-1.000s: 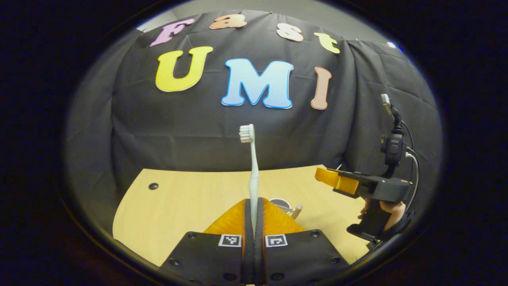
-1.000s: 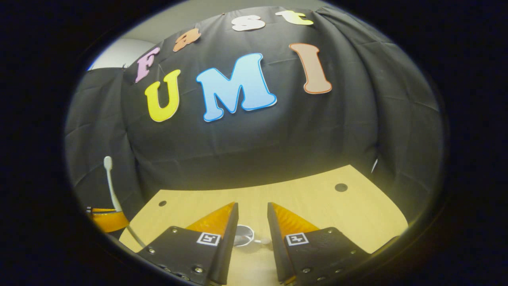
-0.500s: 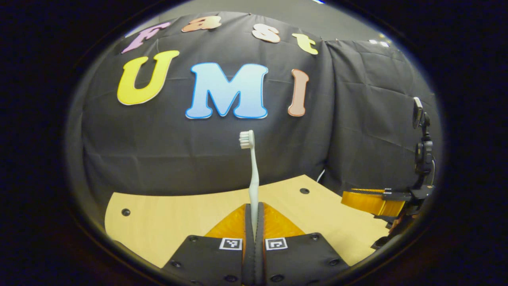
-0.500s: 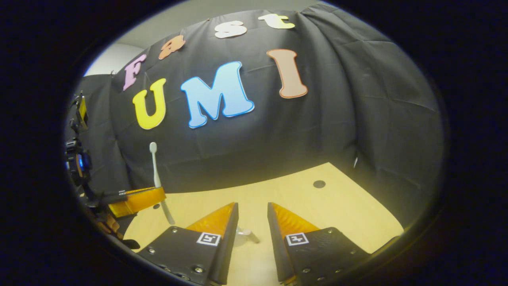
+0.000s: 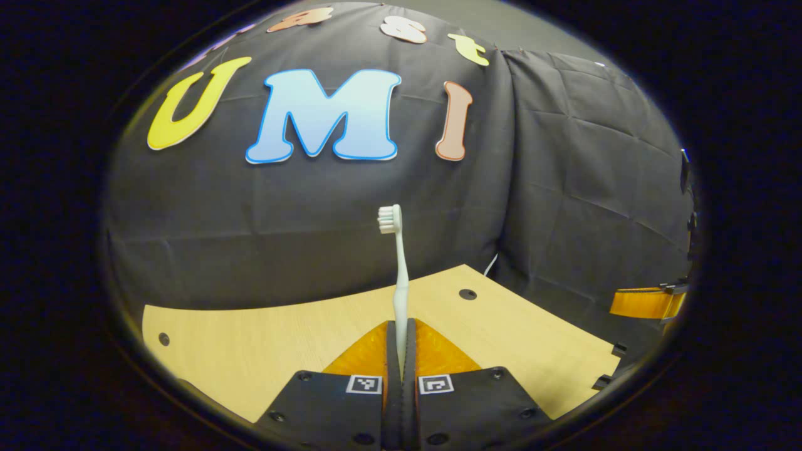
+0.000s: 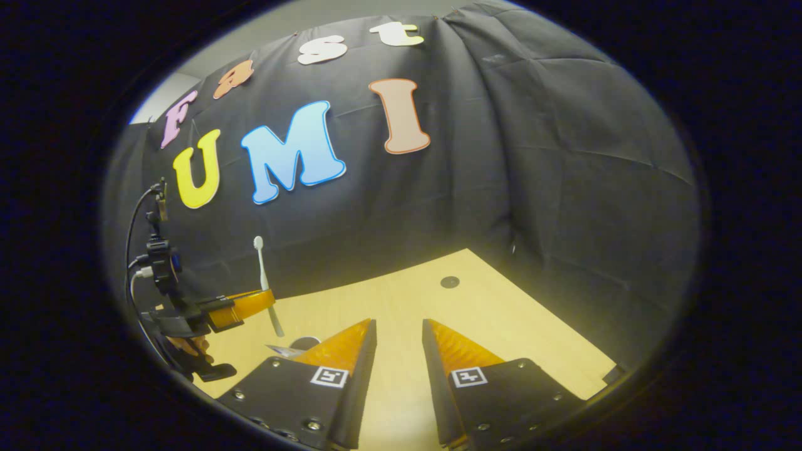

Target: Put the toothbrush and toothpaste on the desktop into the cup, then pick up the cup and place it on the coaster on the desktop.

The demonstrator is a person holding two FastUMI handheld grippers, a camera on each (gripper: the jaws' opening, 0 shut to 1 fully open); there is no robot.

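Observation:
A pale toothbrush [image 5: 401,275] stands upright, bristles on top, its handle clamped between the fingers of my left gripper [image 5: 401,326], which is shut on it. In the right gripper view the same left gripper [image 6: 241,307] hovers at the left above the table, with the toothbrush [image 6: 262,263] sticking up from it. Just below it, the dark rim of the cup [image 6: 305,342] peeks out behind my right gripper's finger, with a pale toothpaste end [image 6: 279,349] beside it. My right gripper [image 6: 398,326] is open over the table, nothing between its fingers; one of its fingers [image 5: 645,302] shows at the far right.
The light wooden table [image 6: 501,326] has small dark holes [image 6: 449,282] near its far edge, another hole [image 5: 467,294] at the back right. Black cloth walls close off the back and right. A hand [image 6: 188,347] holds the left gripper's handle.
Both views have swung to the right. The right gripper slid to the left gripper view's far right edge. In the right gripper view, the left gripper with the toothbrush came nearer and the cup shifted left.

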